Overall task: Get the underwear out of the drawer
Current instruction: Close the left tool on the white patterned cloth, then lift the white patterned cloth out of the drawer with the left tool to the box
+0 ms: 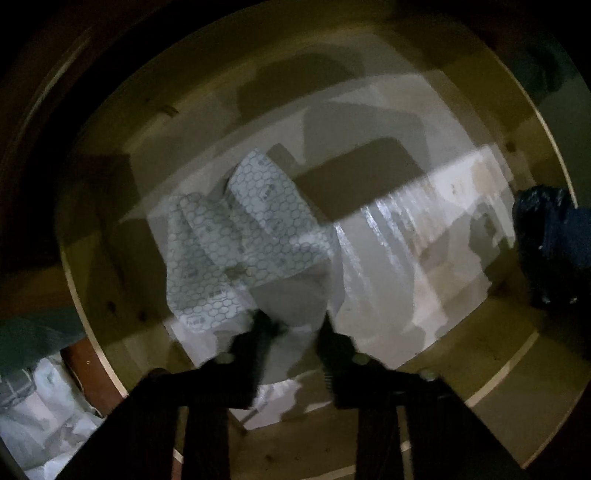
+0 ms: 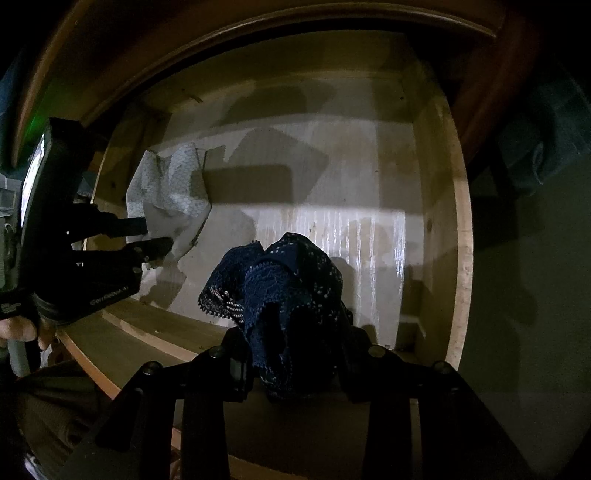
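Note:
A pale underwear with a hexagon print (image 1: 236,236) lies in the left part of the open wooden drawer (image 1: 491,325). My left gripper (image 1: 291,325) is closed on its near edge; the cloth bunches between the fingers. In the right wrist view the same pale underwear (image 2: 173,192) shows at the left with the left gripper (image 2: 155,236) pinching it. My right gripper (image 2: 295,354) is shut on a dark blue lace underwear (image 2: 284,295), held over the drawer's front part. That blue piece also shows at the right edge of the left wrist view (image 1: 550,240).
The drawer floor (image 2: 332,206) is lined with pale paper. The drawer's wooden walls (image 2: 458,221) surround it, with the dark cabinet frame (image 2: 258,22) above. White and grey cloth (image 1: 40,406) lies outside the drawer at the lower left.

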Demonstrator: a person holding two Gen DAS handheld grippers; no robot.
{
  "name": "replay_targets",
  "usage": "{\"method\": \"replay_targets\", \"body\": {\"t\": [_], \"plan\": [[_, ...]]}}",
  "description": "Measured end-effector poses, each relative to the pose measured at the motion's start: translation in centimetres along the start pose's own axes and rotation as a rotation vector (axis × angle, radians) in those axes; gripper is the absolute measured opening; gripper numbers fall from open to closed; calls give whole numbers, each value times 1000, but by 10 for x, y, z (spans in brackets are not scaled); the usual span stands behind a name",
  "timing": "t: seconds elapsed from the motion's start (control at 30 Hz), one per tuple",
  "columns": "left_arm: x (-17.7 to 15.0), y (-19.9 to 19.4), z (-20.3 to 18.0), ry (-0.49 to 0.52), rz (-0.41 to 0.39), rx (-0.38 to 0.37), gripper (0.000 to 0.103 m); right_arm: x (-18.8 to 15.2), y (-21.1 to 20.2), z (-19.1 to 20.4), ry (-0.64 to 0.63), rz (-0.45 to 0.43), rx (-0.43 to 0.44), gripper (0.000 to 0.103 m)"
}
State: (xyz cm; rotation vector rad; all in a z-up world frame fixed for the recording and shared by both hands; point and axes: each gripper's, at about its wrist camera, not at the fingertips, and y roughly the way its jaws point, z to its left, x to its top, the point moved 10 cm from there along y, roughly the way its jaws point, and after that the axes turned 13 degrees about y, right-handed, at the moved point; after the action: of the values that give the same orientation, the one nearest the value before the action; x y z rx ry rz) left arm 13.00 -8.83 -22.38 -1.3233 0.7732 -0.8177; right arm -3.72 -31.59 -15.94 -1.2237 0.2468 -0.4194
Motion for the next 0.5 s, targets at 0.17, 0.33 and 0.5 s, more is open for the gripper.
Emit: {"method": "replay_targets", "body": {"t": [0.17,0.33,0.5], "plan": [[1,-14,4,-31,-28,10,11,0,1,-1,3,-1,-1,35],[-7,-24,-8,1,-40,-28,10,0,1,0,-5,-15,-11,35],[-12,-39,-16,6,-67,-34,9,0,3,1,-12,-14,-19,34]]}}
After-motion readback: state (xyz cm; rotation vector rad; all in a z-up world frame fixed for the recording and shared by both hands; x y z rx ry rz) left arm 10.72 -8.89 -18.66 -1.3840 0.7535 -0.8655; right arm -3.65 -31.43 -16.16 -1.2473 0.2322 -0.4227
